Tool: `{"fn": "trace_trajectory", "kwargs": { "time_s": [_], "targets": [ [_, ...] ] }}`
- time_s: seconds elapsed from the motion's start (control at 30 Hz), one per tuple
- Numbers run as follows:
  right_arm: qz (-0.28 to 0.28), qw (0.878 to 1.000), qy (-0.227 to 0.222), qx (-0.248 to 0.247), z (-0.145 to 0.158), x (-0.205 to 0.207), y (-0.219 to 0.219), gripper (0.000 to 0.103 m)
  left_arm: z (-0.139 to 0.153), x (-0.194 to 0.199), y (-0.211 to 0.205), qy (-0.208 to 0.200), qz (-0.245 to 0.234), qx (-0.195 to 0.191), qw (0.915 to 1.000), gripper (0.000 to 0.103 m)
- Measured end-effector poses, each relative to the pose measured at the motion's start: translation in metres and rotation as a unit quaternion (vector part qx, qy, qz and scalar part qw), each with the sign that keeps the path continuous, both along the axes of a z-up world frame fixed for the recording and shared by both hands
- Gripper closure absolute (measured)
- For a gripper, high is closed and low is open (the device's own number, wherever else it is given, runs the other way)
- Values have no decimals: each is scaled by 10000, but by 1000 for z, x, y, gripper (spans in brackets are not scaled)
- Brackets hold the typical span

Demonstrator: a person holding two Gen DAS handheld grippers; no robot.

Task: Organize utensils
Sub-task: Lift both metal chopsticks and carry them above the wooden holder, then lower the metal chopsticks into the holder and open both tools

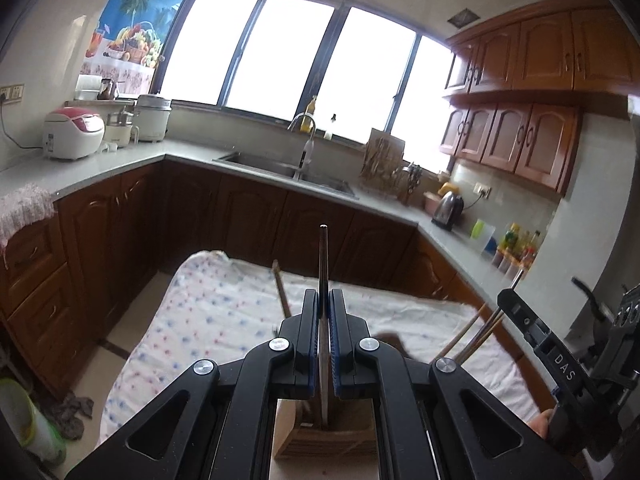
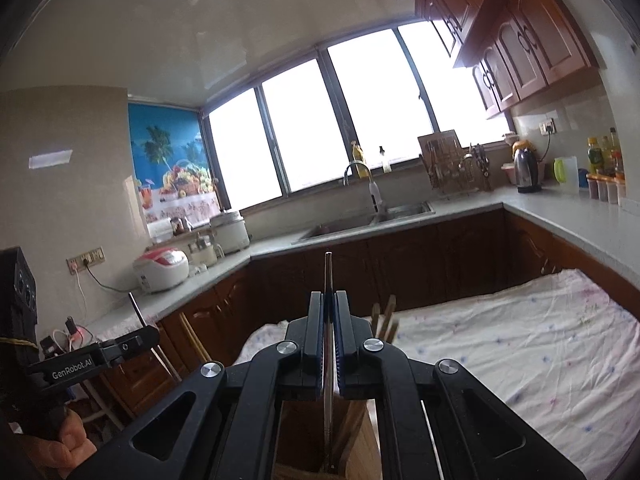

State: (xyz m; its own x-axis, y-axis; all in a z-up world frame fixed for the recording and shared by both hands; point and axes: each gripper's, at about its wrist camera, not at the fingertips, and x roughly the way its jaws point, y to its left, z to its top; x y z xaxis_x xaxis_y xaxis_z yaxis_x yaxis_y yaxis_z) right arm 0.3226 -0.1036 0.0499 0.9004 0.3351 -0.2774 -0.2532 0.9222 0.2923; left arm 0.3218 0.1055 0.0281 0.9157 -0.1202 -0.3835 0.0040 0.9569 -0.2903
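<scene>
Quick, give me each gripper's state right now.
Left gripper: shut on a thin metal chopstick.
Right gripper: shut on a thin metal chopstick.

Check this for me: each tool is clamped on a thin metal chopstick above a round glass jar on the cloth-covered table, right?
Not a glass jar. Both wrist views show a rectangular wooden holder under the left tool and right tool, each clamped on a thin metal chopstick above the cloth-covered table.

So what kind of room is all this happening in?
A home kitchen, it seems: a sink with a tap beneath the windows, wooden wall cabinets, and a rice cooker on the counter.
</scene>
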Motion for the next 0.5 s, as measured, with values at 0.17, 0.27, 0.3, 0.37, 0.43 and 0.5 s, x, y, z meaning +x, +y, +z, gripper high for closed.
{"fn": "trace_trajectory", "kwargs": {
  "time_s": [0.17,0.27,0.3,0.37,0.43,0.5],
  "targets": [
    [-7,9996,270,-37,-18,-3,0,98,-7,5,1,150,-33,57,9999,100],
    [-56,9994,334,-55,-25,-5,-3,98,-12,7,2,262,-36,59,9996,100],
    [-67,9993,347,-84,-25,-5,-4,98,-14,8,1,319,-56,68,9995,100],
    [-63,9992,401,-67,-24,-3,-7,98,-14,4,0,262,-9,167,9995,100],
    [-73,9990,432,-78,-24,-1,-8,98,-10,7,1,271,-27,158,9995,100],
    [-69,9989,468,-57,-24,1,-10,98,-11,8,1,288,-33,154,9995,100]
  ]
}}
